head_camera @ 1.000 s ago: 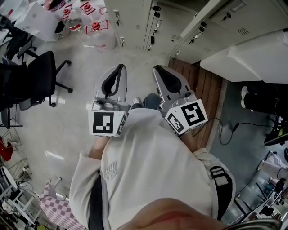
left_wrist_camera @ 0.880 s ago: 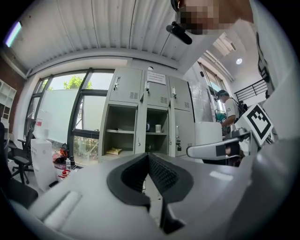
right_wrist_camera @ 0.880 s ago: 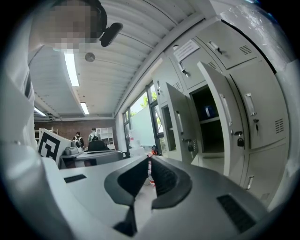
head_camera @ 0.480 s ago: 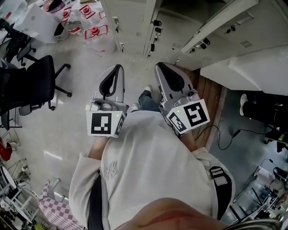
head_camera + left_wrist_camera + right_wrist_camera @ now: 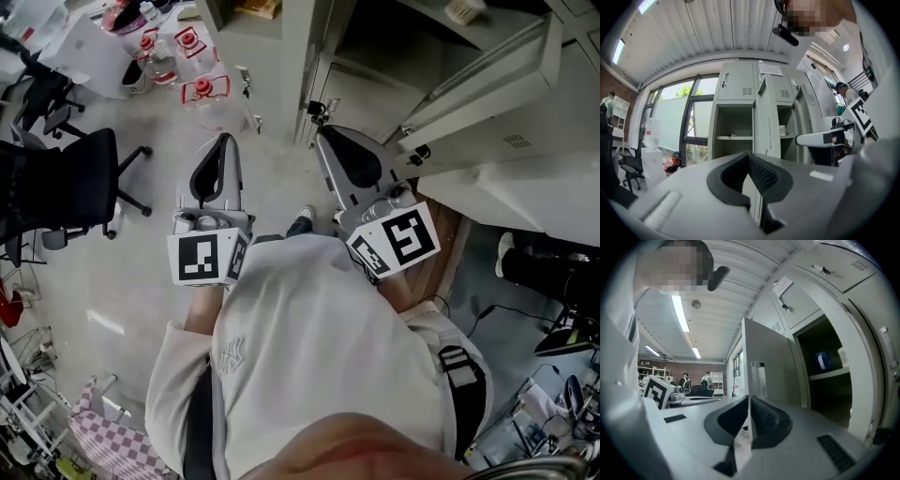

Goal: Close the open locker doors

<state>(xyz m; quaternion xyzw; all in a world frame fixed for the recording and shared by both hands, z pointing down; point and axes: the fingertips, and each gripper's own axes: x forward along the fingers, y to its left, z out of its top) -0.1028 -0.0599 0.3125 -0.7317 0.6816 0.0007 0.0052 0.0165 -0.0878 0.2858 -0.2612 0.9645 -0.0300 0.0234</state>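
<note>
Grey lockers [image 5: 267, 42] line the far side of a pale floor, seen from the head view above a person in a white sweatshirt [image 5: 309, 356].

- **Left gripper** [image 5: 223, 141]: held over the floor, pointing towards the lockers. The left gripper view shows its dark ribbed jaws closed on each other with nothing between them.
- **Right gripper** [image 5: 323, 136]: just to the right of the left one, its tip near the foot of the lockers. The right gripper view likewise shows the jaws closed and empty.
- **Open locker doors**: one door [image 5: 487, 75] swings out at the far right of the head view. In the right gripper view a door [image 5: 766, 362] stands ajar directly ahead of the jaws, left of a dark compartment holding a blue object [image 5: 822, 359] on a shelf. The left gripper view shows two open compartments, a shelf [image 5: 733, 137] in the left one, with a door [image 5: 767, 122] standing between them.
- **Surroundings**: a black office chair [image 5: 66, 183] at the left, and water jugs [image 5: 202, 94] with red caps at the far left.
</note>
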